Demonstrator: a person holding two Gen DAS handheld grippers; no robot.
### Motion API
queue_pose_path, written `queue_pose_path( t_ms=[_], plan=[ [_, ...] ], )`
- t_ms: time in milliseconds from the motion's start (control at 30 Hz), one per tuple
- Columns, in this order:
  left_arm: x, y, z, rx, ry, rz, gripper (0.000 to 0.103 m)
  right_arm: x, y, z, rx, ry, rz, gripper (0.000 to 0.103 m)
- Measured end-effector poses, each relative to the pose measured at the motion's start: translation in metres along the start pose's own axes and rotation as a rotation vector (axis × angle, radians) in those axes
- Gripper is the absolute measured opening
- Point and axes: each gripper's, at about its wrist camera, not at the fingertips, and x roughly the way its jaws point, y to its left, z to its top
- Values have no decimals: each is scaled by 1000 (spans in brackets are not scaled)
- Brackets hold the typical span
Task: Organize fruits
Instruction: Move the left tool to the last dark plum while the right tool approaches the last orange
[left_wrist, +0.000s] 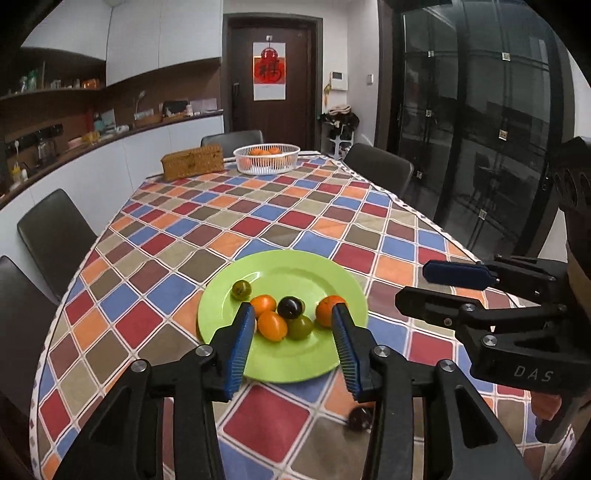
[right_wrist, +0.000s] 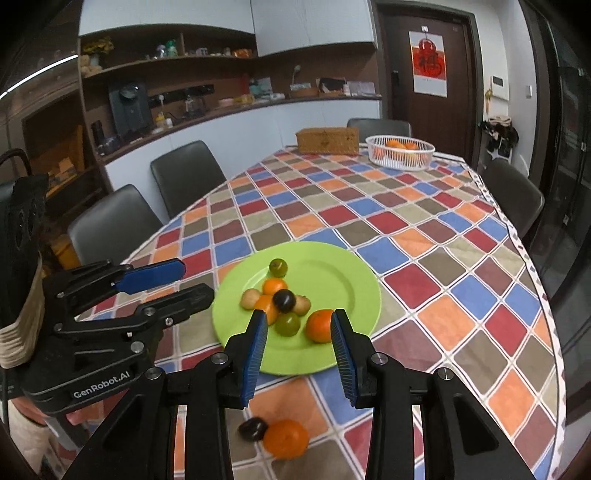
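Observation:
A green plate (left_wrist: 295, 269) (right_wrist: 332, 266) on the checkered table holds several small fruits: oranges (left_wrist: 272, 325) (right_wrist: 320, 325), green plums (left_wrist: 300, 327) (right_wrist: 287, 324) and a dark plum (left_wrist: 290, 307) (right_wrist: 283, 300). My left gripper (left_wrist: 293, 325) is open and empty just above the plate's near side. My right gripper (right_wrist: 299, 328) is open and empty, also at the plate's near edge. A dark plum (right_wrist: 252, 428) (left_wrist: 360, 419) and an orange (right_wrist: 286, 438) lie on the cloth in front of the plate, below the right gripper.
A white basket (left_wrist: 266, 158) (right_wrist: 400, 150) with oranges and a wicker box (left_wrist: 192, 161) (right_wrist: 327, 140) stand at the table's far end. Dark chairs (left_wrist: 55, 229) (right_wrist: 186, 173) line the sides. The table's edge (right_wrist: 550, 332) runs along the right.

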Motion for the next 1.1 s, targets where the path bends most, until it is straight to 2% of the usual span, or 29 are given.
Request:
queue_pose_path(
  t_ms=[33,300,533,767,1000,1100],
  plan=[
    [-5,-2,-3,3,-5,3,45,-4,1,-2,1,-9,0,46],
    [-30,-21,-34,51,-29,4,55,-32,10,-25,-39,-39,-14,46],
    [-34,-38,-58,119,-32,-26,62,-39,13,-52,-89,-5,-16,46],
    [-22,-50,-72,201,6,-80,63,-32,12,-73,-126,59,-20,46],
    [1,-54,-82,242,70,-136,62,-19,10,-89,-167,133,-25,46],
    [13,-56,-87,256,105,-154,56,-12,8,-95,-169,161,-23,46]
  ],
)
